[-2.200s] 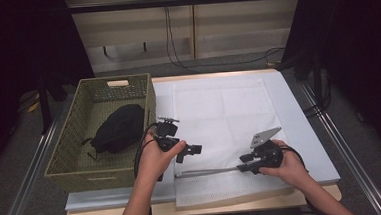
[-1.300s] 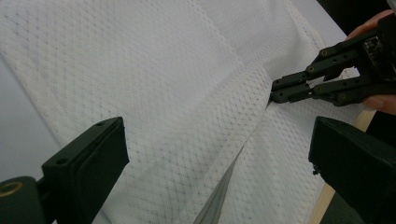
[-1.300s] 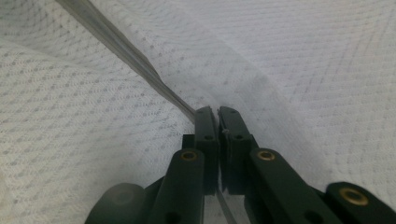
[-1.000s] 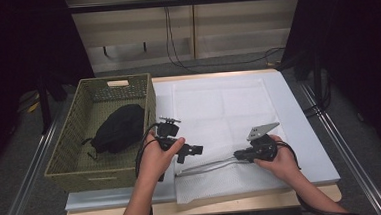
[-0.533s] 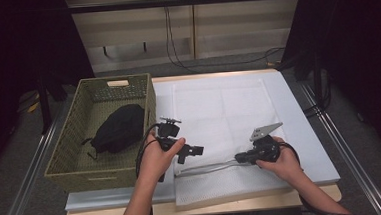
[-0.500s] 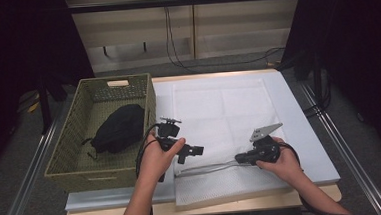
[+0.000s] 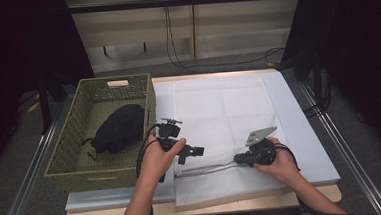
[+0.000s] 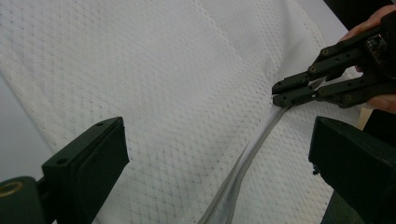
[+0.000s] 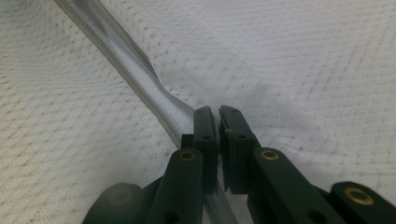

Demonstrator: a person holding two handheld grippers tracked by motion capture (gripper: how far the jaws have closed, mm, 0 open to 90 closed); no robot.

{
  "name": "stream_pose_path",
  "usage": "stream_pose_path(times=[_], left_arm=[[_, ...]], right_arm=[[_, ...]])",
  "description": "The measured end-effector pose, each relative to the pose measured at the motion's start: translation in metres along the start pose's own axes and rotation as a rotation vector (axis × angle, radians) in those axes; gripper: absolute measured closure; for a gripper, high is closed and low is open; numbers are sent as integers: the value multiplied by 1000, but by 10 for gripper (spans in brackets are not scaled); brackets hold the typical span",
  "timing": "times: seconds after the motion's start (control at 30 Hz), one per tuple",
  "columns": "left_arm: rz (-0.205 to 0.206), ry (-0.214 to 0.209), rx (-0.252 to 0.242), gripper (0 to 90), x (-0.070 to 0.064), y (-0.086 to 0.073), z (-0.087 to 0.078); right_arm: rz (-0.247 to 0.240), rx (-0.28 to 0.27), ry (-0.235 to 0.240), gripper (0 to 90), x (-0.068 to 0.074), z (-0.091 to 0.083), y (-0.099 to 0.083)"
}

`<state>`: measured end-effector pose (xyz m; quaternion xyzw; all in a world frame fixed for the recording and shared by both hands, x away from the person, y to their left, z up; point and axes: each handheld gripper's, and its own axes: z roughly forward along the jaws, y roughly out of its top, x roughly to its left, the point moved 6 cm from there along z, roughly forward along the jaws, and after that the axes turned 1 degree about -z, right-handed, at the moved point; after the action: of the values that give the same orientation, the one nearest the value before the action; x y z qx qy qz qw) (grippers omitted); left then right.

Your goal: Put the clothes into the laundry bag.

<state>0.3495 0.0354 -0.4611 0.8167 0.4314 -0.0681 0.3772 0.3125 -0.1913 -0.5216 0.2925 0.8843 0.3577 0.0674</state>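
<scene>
table (image 7: pixel 300 131): open room far and right of your hands | white mesh cloth (image 7: pixel 219 116): near edge folded, hem ridge runs left-right; no writing legible | basket (image 7: pixel 76 159): far left, holds black bag (image 7: pixel 117 128) | right gripper (image 7: pixel 238 159): clenched on cloth fold | left gripper (image 7: pixel 199 150): released above cloth

open white cloth (image 7: pixel 221 110) ahead, wicker basket (image 7: pixel 148 97) walling the left

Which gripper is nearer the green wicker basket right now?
Left. The left gripper hovers open just beside the green wicker basket, while the right gripper is farther across the table, shut on the white cloth.
</scene>
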Motion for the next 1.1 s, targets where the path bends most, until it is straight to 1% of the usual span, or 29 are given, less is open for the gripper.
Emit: stream_pose_path(times=[0.1, 0.13, 0.17, 0.2, 0.3, 0.33, 0.4, 0.47, 0.5, 0.53, 0.57, 0.6, 0.67, 0.7, 0.73, 0.77, 0.8, 0.83, 0.93, 1.03, 1.1], left_arm=[[-5, -2, -2, 45, -1, 0, 1], [-2, -1, 1, 45, -1, 0, 1], [-2, -2, -1, 45, -1, 0, 1], [-2, 1, -2, 45, -1, 0, 1], [-5, 3, -1, 45, -1, 0, 1], [-6, -1, 0, 45, -1, 0, 1], [-3, -1, -1, 45, -1, 0, 1], [-5, -1, -2, 45, -1, 0, 1], [-2, 2, -1, 45, -1, 0, 0], [-1, 3, 0, 45, 0, 0, 0], [-1, 1, -1, 45, 0, 0, 0], [-2, -2, -4, 45, 0, 0, -1], [1, -3, -1, 45, 0, 0, 0], [2, -3, -2, 45, 0, 0, 0], [-2, -5, 1, 45, 0, 0, 0], [-1, -5, 1, 45, 0, 0, 1], [-9, -6, -4, 45, -1, 0, 1], [-11, -4, -4, 45, 0, 0, 1], [-9, 0, -2, 45, 1, 0, 0], [-5, -7, -3, 45, 0, 0, 0], [-7, -9, -5, 45, 0, 0, 0]], right_arm=[[30, 5, -12, 881, -1, 0, 1], [34, 3, -7, 882, -1, 1, 1], [39, 9, -14, 882, 0, 1, 1], [43, 18, -32, 882, 0, 1, 2], [98, 31, -30, 874, 0, 1, 3], [102, 30, -34, 876, 0, 1, 3], [93, 21, -27, 884, 0, 1, 3], [102, 20, -34, 890, -1, 2, 4], [111, 18, -40, 891, -2, 2, 5], [119, 9, -59, 893, -4, 3, 6], [122, 3, -64, 893, -7, 4, 6], [146, -4, -42, 893, -9, 5, 7], [160, -9, -52, 894, -14, 5, 9], [166, -15, -43, 894, -15, 6, 10], [164, -22, -45, 894, -17, 7, 11], [175, -24, -33, 894, -17, 6, 13], [176, -33, -10, 894, -16, 6, 15], [173, -39, -4, 894, -16, 5, 18], [168, -51, 5, 894, -15, 0, 25], [179, -49, 10, 894, -16, -2, 29], [184, -62, 16, 894, -18, -4, 32]])
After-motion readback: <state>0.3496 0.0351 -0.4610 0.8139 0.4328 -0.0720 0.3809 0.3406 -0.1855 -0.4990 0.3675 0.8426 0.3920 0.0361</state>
